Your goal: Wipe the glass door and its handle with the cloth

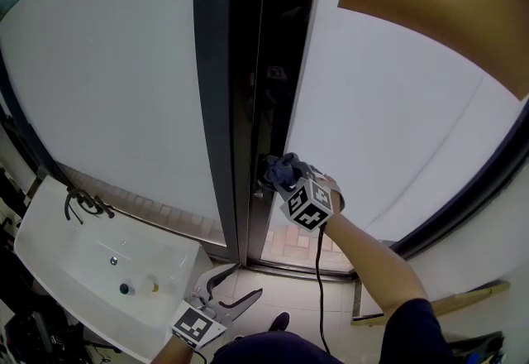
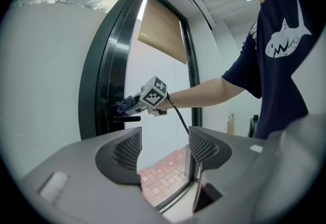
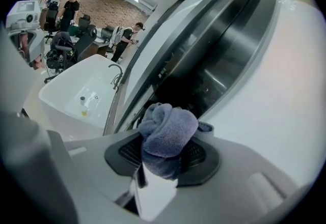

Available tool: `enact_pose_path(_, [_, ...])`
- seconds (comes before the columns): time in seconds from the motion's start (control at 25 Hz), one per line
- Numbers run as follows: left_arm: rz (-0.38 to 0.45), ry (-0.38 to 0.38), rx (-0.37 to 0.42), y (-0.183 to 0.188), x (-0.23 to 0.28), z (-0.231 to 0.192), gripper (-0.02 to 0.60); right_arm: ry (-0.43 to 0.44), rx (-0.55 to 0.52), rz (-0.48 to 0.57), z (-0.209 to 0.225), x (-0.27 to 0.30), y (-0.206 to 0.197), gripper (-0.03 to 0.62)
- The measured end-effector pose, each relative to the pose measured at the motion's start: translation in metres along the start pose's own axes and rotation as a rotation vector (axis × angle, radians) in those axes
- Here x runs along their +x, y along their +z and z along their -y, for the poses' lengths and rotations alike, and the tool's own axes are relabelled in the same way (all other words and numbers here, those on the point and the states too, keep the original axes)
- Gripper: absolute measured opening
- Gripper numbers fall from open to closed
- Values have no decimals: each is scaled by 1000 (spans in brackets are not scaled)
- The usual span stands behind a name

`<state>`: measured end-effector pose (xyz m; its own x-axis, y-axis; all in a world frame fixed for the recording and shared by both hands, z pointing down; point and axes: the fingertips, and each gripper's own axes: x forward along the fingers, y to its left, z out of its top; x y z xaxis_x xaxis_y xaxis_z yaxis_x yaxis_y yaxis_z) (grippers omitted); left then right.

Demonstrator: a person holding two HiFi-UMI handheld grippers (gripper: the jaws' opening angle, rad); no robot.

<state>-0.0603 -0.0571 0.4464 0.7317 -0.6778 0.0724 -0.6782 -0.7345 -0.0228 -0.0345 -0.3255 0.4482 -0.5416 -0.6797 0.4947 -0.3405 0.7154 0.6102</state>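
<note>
Right gripper (image 1: pixel 279 178): its fingers are clamping the bunched blue cloth (image 3: pixel 165 134), which is sitting at the dark handle (image 2: pixel 128 118) on the edge of the glass door (image 1: pixel 388 114).
Left gripper (image 2: pixel 163 149): its fingers are standing apart with nothing between them, hanging low and well apart from the door.
Step in hand: probably wiping the handle.
Doing it well: I'd be running the cloth along the whole bar with a firm clamp, so that only fabric, never the fingers, is touching metal or glass.
</note>
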Motion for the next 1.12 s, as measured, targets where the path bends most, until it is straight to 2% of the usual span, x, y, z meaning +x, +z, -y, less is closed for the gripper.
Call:
enact_pose_path(0.2, [-3, 9, -5, -1, -5, -4, 285, 26, -28, 144, -6, -18, 44, 161])
enact_pose_path(0.36, [-2, 6, 2, 0, -2, -3, 285, 88, -49, 162, -27, 0, 69, 161])
enact_pose_path(0.56, [-8, 7, 3, -4, -1, -2, 285, 160, 114, 118, -33, 28, 55, 163])
enact_pose_path(0.68, [-19, 10, -2, -7, -1, -5, 285, 201, 167, 106, -35, 28, 48, 163])
enact_pose_path(0.88, [-14, -4, 0, -5, 4, -6, 285, 233, 131, 60, -39, 22, 41, 162])
enact_pose_path(1.12, [-10, -27, 6, -4, 11, -6, 285, 210, 57, 20, -39, 5, 17, 161])
